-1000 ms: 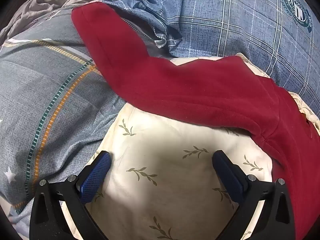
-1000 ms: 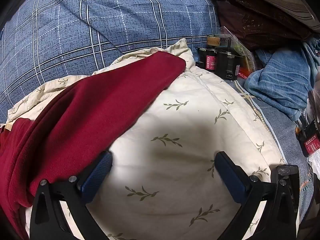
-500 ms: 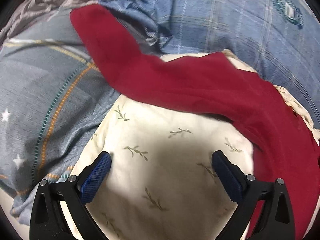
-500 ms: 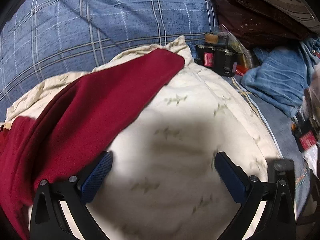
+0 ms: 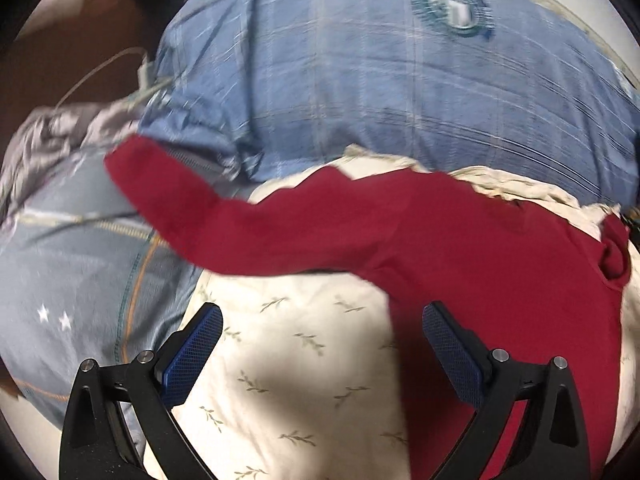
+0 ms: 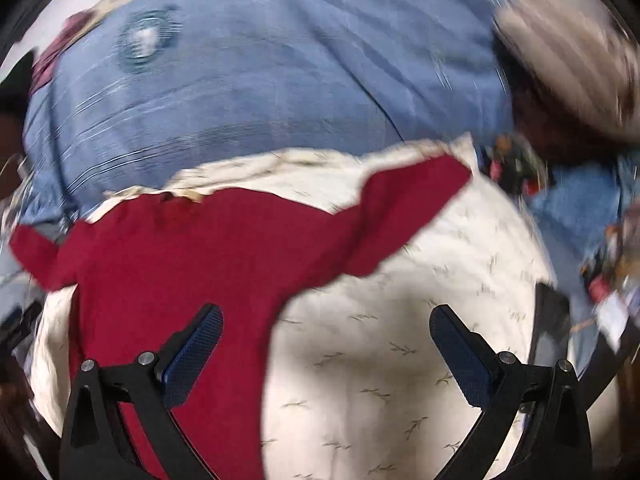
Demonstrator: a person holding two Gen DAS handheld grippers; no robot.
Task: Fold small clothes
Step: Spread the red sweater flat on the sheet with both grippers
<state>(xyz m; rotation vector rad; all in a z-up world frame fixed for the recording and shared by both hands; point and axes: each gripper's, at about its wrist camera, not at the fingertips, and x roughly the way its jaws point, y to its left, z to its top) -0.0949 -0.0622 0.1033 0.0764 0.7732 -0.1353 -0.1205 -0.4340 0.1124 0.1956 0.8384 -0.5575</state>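
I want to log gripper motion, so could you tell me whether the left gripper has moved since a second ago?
Yes. The left gripper has pulled back: the red garment and cream pillow look smaller, and more background shows.

Both cameras now sit farther back from the cream pillow (image 5: 304, 360). The whole red garment (image 6: 192, 256) comes into view, sleeves spread, and more blue plaid bedding (image 6: 260, 92) shows behind the pillow, blurred.

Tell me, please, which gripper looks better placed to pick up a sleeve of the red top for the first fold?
Probably the right gripper: it is open, and the red top's sleeve tip lies fully on the cream pillow. The left gripper is open too, but its sleeve trails onto the grey bedding.
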